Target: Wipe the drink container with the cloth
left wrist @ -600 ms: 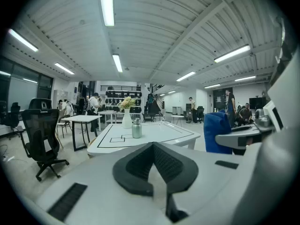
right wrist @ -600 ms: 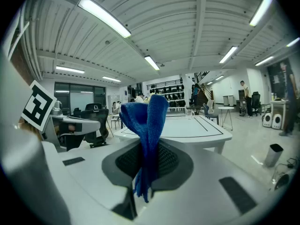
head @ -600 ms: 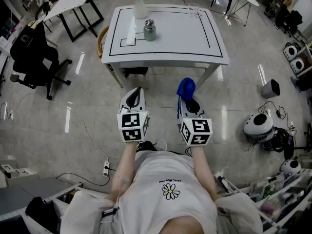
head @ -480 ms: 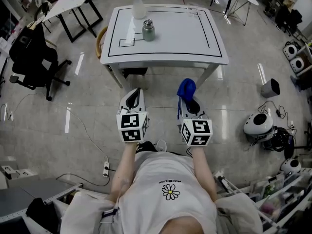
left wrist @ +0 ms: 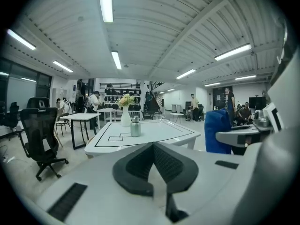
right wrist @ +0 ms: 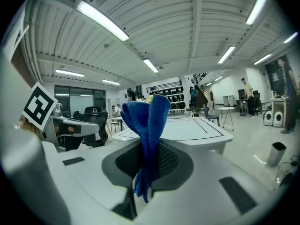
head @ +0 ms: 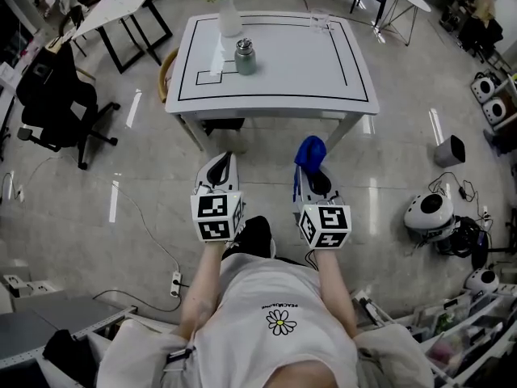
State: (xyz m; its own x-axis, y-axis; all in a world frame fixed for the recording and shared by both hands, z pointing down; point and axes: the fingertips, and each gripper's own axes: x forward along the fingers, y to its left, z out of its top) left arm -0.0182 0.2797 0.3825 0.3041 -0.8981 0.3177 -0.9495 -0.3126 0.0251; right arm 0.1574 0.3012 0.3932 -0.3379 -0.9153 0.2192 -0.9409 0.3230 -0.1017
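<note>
You are at the approach step: your right hand-held gripper point(head: 308, 166) is clamped on the blue cloth point(head: 310, 147), your left hand-held gripper point(head: 221, 160) has its jaws together and empty, and the drink container point(head: 245, 56) stands on the worktop point(head: 323, 63) well ahead, so move in next.

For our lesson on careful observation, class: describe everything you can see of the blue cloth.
The cloth is deep blue, soft and fuzzy like a towel. It is bunched into folds and pinched between the shut right tongs, its top standing up above them and a thin end trailing back. It is held in the air, short of the white table. Nothing else touches it.
</note>
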